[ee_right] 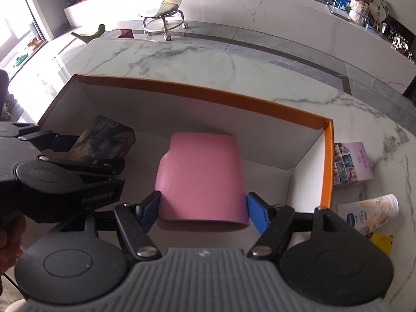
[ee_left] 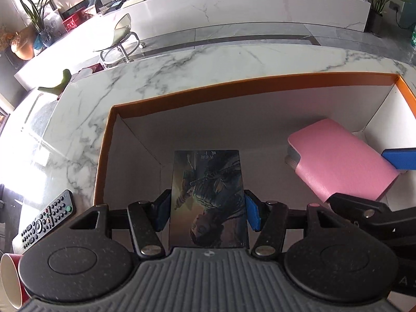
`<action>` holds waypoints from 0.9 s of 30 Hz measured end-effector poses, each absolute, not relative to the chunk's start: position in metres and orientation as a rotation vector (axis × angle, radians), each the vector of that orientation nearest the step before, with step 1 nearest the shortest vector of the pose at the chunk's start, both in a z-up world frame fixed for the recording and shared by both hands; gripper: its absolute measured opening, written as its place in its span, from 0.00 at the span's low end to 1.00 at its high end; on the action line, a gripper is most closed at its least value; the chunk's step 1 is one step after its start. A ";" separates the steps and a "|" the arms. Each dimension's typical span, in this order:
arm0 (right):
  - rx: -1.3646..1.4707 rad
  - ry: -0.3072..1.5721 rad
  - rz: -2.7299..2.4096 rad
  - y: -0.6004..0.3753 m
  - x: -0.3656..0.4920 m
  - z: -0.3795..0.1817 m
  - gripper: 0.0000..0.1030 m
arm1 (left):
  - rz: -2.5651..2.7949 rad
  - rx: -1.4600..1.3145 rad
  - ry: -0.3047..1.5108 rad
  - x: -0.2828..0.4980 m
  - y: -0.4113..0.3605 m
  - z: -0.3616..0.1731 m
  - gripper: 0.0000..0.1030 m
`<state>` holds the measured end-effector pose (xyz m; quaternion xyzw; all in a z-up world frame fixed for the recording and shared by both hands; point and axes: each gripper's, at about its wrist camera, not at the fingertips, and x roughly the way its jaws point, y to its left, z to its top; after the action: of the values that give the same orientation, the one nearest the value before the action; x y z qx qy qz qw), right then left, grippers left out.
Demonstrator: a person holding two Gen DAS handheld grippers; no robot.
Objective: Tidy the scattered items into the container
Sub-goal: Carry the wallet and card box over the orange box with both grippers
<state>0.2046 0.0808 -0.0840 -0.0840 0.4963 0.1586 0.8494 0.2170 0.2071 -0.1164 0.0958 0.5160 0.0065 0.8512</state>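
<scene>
Container (ee_left: 234, 88), the orange-rimmed box on the marble table (ee_left: 182, 62), is empty so far, by my read. Both loads hang over its floor, not yet dropped. My left gripper (ee_left: 208, 209) is clamped on a picture box (ee_left: 208, 197) sticking out toward 12 o'clock. My right gripper (ee_right: 202, 212) pinches a pink notebook (ee_right: 200, 176), also toward 12. Left to fetch: remote (ee_left: 46, 221) and red cup (ee_left: 10, 278) at 8 o'clock of the left gripper; purple carton (ee_right: 352, 163) and printed cup (ee_right: 371, 215) at 3 o'clock of the right, outside the wall.

The left gripper (ee_right: 78, 153) carries a faint grey brand mark (seemingly "GenRobot.AI") on its black body.
</scene>
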 end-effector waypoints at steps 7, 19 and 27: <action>-0.162 1.080 0.339 0.080 0.216 -0.099 0.71 | 0.041 0.246 1.107 0.218 0.200 -0.122 0.66; -0.164 1.084 0.345 0.082 0.218 -0.102 0.71 | 0.033 0.089 1.082 0.214 0.214 -0.097 0.72; -0.158 1.074 0.405 0.101 0.221 -0.103 0.71 | 0.049 -0.065 1.008 0.199 0.237 -0.068 0.74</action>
<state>0.2207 0.1007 -0.1028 -0.0749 0.5073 0.1915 0.8369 0.1985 0.2365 -0.0684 -0.0314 0.4829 0.0234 0.8748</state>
